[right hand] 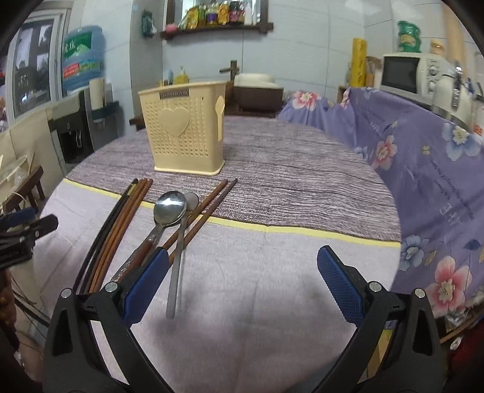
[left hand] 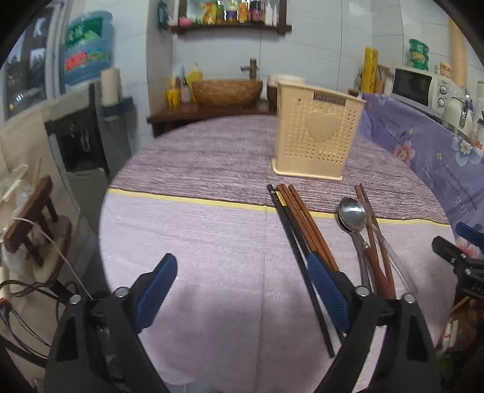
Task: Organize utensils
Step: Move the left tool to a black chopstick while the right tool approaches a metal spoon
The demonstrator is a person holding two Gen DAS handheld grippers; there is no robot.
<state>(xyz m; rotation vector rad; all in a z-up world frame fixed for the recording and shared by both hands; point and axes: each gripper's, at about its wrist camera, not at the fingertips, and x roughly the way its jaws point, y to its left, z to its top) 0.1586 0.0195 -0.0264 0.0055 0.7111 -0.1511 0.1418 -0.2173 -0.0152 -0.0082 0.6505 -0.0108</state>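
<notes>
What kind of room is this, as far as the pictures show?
Probably a home kitchen or dining corner. A microwave stands behind the table, a shelf holds bottles and jars, and a tap rises over a basin.

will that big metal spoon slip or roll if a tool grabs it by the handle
The big spoon is polished metal, so probably slippery and stiff. Its bowl lies on another spoon and brown chopsticks, so it may rock, and lifting it could nudge them.
</notes>
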